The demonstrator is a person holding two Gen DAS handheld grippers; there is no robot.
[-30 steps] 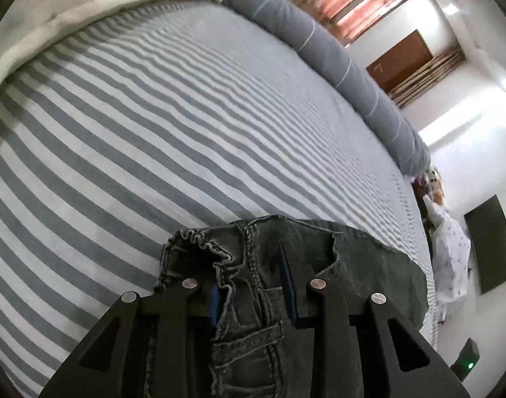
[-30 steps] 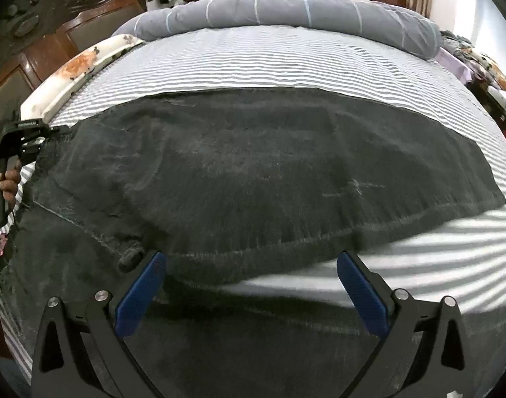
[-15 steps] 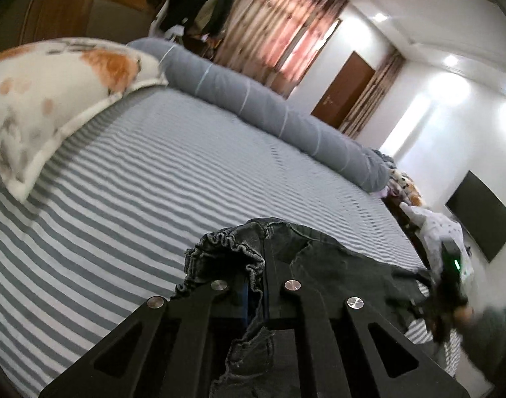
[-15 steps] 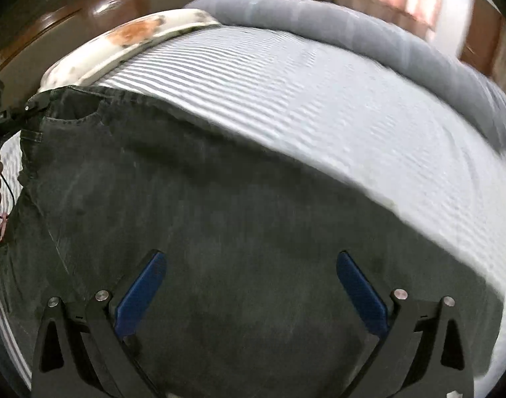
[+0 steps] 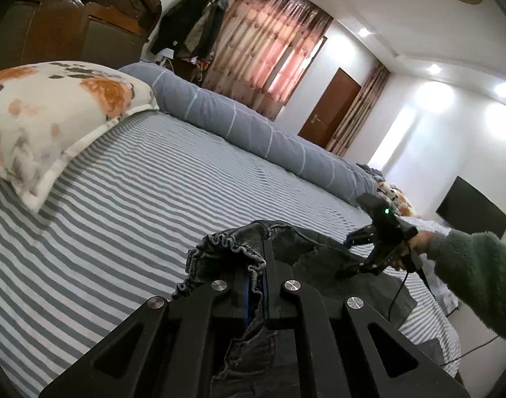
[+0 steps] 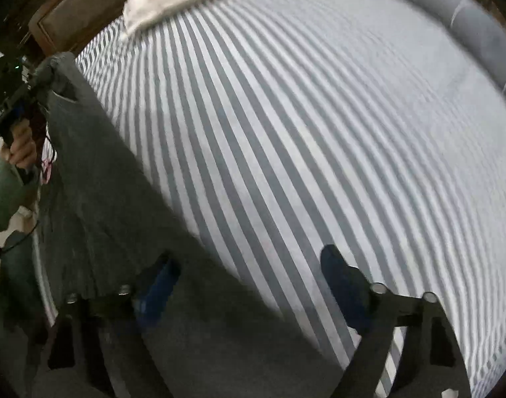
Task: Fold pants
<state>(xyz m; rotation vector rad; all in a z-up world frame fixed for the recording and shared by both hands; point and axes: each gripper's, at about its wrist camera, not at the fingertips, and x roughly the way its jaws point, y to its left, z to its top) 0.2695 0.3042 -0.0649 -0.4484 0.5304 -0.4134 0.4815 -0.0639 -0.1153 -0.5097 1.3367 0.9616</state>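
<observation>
Dark grey denim pants (image 5: 306, 252) lie on a grey-and-white striped bed (image 5: 153, 199). My left gripper (image 5: 255, 285) is shut on the gathered elastic waistband (image 5: 226, 245) and holds it above the sheet. In the right wrist view the pants (image 6: 113, 192) stretch from the left gripper (image 6: 37, 79) at far left down to the bottom. My right gripper (image 6: 249, 275) is open, its blue pads (image 6: 160, 282) wide apart over the long edge of the pants. It also shows in the left wrist view (image 5: 359, 248), at the far part of the pants.
A floral pillow (image 5: 53, 116) lies at the head of the bed by the dark wooden headboard (image 5: 70, 26). A long grey rolled duvet (image 5: 253, 132) runs along the far side. A television (image 5: 471, 205) hangs on the right wall.
My left gripper has lifted the waistband and tilted up. My right gripper has swung from over the middle of the pants to their edge, still open.
</observation>
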